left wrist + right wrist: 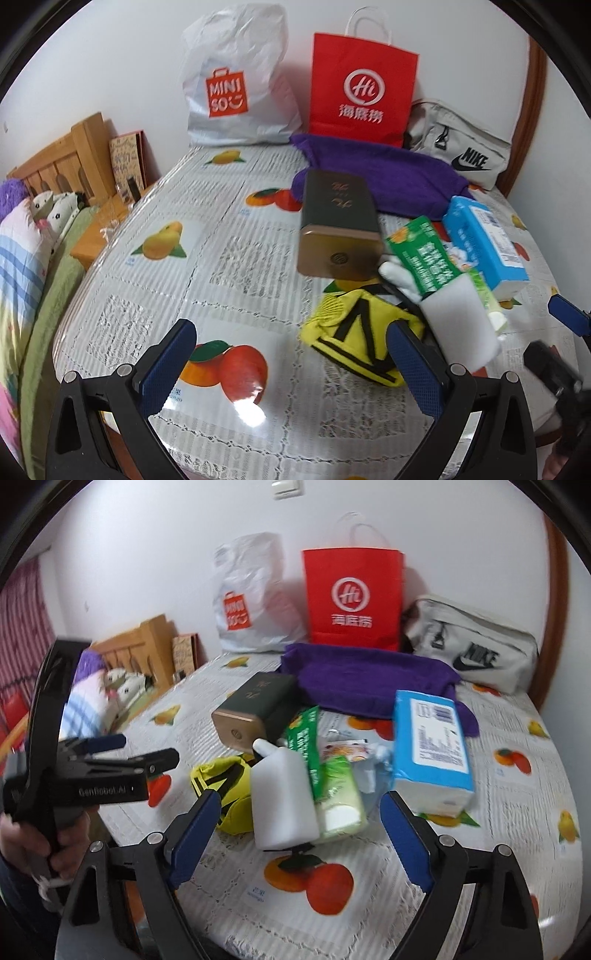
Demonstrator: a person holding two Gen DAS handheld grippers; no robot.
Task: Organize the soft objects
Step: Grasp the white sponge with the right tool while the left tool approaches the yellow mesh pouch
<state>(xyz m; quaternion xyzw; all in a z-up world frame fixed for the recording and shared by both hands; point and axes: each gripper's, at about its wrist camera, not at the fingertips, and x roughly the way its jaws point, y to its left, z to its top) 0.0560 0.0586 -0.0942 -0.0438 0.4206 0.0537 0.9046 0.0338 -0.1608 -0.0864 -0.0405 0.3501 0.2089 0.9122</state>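
Two tools are in play, and both stand apart with nothing between the pads. The left tool (291, 354) hangs low over the bench (155, 295), its right pad just beside the yellow pouch (354, 332). The right tool (299, 823) points down at the middle of the pile, where the white bottle (282, 801) and the green tissue pack (340, 794) lie directly ahead of its jaws.

The step in hand appears to be the approach to a first pick; no soft item is held yet.

Soft items available: the yellow pouch at the near left of the pile, the green tissue pack beside the bottle, the blue tissue pack (432, 749) to the right, and the purple towel (369, 679) behind. The dark tin (255, 709) is rigid and rests against the pile.

Next move, as judged: lower one tool over a single soft item, straddle it without catching the bottle, then clamp. Likely destinations are the white bag (251, 594), red bag (352, 598) or grey pouch (472, 646) at the wall.
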